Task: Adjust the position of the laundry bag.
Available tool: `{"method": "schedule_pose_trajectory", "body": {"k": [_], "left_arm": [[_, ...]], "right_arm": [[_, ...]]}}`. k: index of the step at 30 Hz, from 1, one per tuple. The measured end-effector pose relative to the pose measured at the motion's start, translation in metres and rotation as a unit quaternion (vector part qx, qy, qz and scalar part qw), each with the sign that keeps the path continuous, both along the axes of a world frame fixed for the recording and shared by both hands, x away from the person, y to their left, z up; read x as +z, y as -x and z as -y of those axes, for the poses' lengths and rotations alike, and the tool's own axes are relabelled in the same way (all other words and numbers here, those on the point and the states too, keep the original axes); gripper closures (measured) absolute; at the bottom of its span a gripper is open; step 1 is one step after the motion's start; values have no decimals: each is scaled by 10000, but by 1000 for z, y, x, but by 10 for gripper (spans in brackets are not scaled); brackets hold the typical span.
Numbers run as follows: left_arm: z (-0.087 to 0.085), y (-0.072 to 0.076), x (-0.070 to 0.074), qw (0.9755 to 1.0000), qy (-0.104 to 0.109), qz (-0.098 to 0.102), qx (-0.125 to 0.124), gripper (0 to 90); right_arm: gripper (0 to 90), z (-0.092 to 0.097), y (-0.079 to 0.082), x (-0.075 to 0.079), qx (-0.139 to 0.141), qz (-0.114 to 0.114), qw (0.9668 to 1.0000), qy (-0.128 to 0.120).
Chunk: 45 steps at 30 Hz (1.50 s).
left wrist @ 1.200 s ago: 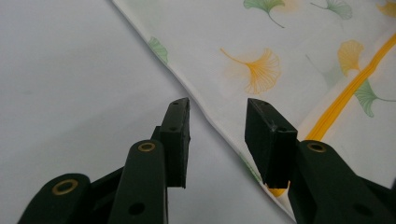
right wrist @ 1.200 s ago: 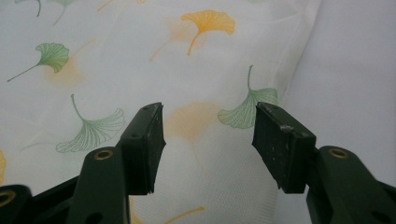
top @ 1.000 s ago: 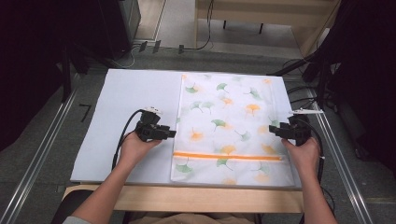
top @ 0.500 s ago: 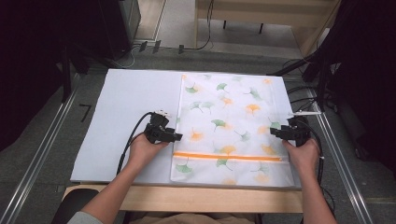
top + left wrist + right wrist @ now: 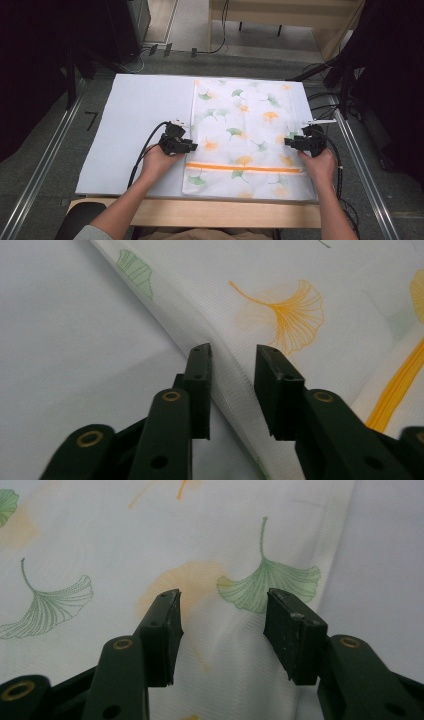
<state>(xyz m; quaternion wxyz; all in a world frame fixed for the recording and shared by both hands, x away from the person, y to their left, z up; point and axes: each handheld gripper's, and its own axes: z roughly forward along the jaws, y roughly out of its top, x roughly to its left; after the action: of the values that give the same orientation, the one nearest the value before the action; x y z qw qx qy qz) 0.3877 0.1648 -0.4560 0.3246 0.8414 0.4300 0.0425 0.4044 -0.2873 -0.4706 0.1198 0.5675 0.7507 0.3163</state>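
High view: white cloth printed with ginkgo leaves (image 5: pixel 245 135) spread flat on the right half of a pale sheet (image 5: pixel 140 125) covering the table (image 5: pixel 200 214); orange stripe (image 5: pixel 244 168) crossing it near the front hem; left gripper (image 5: pixel 186 145) set at the cloth's left edge, just above the stripe; right gripper (image 5: pixel 291 141) poised over the right edge at much the same level; each held in a hand reaching in from the front.

Left gripper view: jaws astride the cloth's edge, where the fabric rises in a low ridge off the pale sheet; jaws have just been closing, yet a gap remains and the pads press nothing; ridge between them, an orange leaf (image 5: pixel 285 310) just beyond.

Right gripper view: jaws likewise parted and just been closing; a soft wrinkle of cloth between them, not pinched; green leaf (image 5: pixel 267 587) just ahead, bare sheet off to the right.

Likely trouble from here: thin fabric slipping out flat beneath the pads rather than bunching, leaving an empty pinch; the pale sheet caught along with the cloth on the left, where the two lie touching; one side gripped sooner or deeper than the other, dragging the cloth askew once lifted.
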Motion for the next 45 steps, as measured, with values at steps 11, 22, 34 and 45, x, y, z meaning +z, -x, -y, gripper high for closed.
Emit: {"method": "schedule_pose_trajectory", "body": {"k": [11,22,34,45], "left_arm": [[-3,-3,-1,9999,40,-127,-45,891],[-4,-4,0,9998,86,-141,-63,892],[-17,-7,5,9997,174,-161,50,900],[-37,-7,9,9993,197,-246,188,900]], "right_arm": [[481,18,0,-1,-406,69,9985,350],[900,4,0,2,-97,-69,9992,386],[900,1,-1,6,-104,-134,9997,183],[900,-13,-5,9,92,-152,9998,122]]}}
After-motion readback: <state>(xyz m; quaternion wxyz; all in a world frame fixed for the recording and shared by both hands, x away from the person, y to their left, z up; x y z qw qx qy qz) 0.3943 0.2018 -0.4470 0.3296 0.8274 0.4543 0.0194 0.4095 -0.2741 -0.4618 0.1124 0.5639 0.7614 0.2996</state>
